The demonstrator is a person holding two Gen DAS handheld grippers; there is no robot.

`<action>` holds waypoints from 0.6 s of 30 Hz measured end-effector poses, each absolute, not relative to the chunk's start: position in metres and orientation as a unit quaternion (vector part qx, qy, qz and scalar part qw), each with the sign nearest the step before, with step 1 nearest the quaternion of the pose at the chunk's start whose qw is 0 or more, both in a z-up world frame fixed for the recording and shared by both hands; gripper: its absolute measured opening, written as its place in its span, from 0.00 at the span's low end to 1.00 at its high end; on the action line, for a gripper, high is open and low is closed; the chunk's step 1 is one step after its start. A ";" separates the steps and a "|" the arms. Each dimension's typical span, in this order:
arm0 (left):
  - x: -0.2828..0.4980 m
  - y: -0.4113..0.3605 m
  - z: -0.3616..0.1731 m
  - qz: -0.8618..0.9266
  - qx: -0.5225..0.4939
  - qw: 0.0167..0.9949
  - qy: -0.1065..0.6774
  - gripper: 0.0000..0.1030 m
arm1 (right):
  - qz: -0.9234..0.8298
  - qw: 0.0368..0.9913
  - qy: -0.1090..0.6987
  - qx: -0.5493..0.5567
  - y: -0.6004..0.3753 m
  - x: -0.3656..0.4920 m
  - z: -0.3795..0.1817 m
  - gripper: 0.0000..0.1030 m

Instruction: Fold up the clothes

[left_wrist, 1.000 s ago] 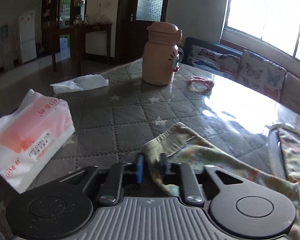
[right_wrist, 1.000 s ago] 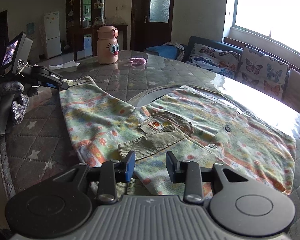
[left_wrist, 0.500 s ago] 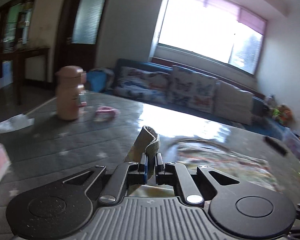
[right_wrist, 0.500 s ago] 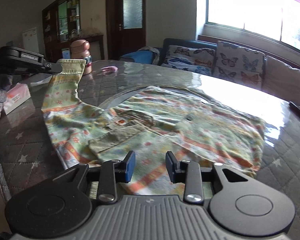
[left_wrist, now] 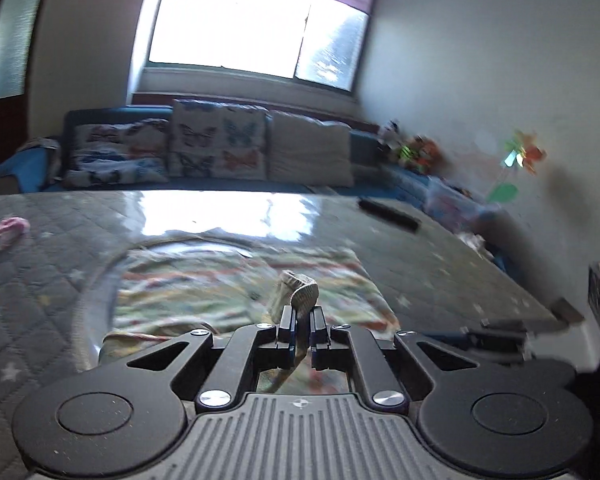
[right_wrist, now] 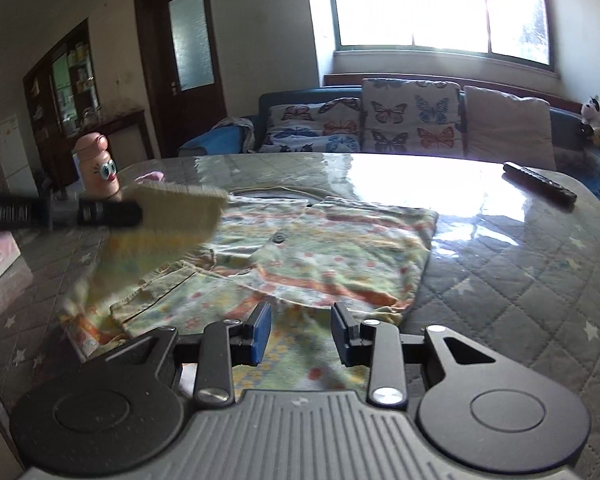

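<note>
Left gripper [left_wrist: 300, 320] pinches the cuff [left_wrist: 302, 290], raised to fold over the shirt [right_wrist: 320, 248]; right gripper [right_wrist: 300, 330], at six o'clock, gapes empty.

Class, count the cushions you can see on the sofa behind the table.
3: a low butterfly cushion at the left, a taller butterfly cushion in the middle, a plain beige cushion at the right. Others may sit outside the view.

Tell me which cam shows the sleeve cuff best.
Left wrist: the cuff sits centred, pinched in the left hand-held gripper, ribbing visible. Right wrist shows it blurred at the left, lifted over the shirt.
</note>
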State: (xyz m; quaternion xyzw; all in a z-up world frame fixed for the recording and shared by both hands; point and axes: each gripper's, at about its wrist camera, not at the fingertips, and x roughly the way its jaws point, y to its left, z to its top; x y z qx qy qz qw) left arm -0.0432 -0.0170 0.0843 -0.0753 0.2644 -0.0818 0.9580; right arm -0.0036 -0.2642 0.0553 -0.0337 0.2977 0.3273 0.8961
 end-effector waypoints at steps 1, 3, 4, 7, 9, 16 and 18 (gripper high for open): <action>-0.042 -0.021 0.080 -0.089 -0.070 0.956 0.272 0.07 | 0.325 0.896 0.300 -0.030 -0.265 -0.002 0.055 0.32; -0.041 -0.030 0.071 -0.103 -0.058 0.951 0.286 0.08 | 0.320 0.897 0.303 -0.024 -0.267 0.001 0.054 0.32; -0.040 -0.035 0.067 -0.110 -0.052 0.948 0.293 0.11 | 0.318 0.898 0.305 -0.022 -0.269 0.003 0.054 0.32; -0.039 -0.046 0.056 -0.128 -0.036 0.941 0.311 0.13 | 0.316 0.894 0.316 0.002 -0.271 0.009 0.052 0.32; -0.043 -0.047 0.053 -0.133 -0.030 0.940 0.314 0.23 | 0.319 0.890 0.324 0.014 -0.270 0.012 0.051 0.32; -0.059 -0.028 0.057 -0.117 -0.010 0.948 0.296 0.55 | 0.338 0.875 0.346 0.028 -0.255 0.014 0.041 0.32; -0.062 -0.012 0.058 -0.092 -0.011 0.952 0.291 0.56 | 0.342 0.870 0.354 0.024 -0.248 0.013 0.036 0.32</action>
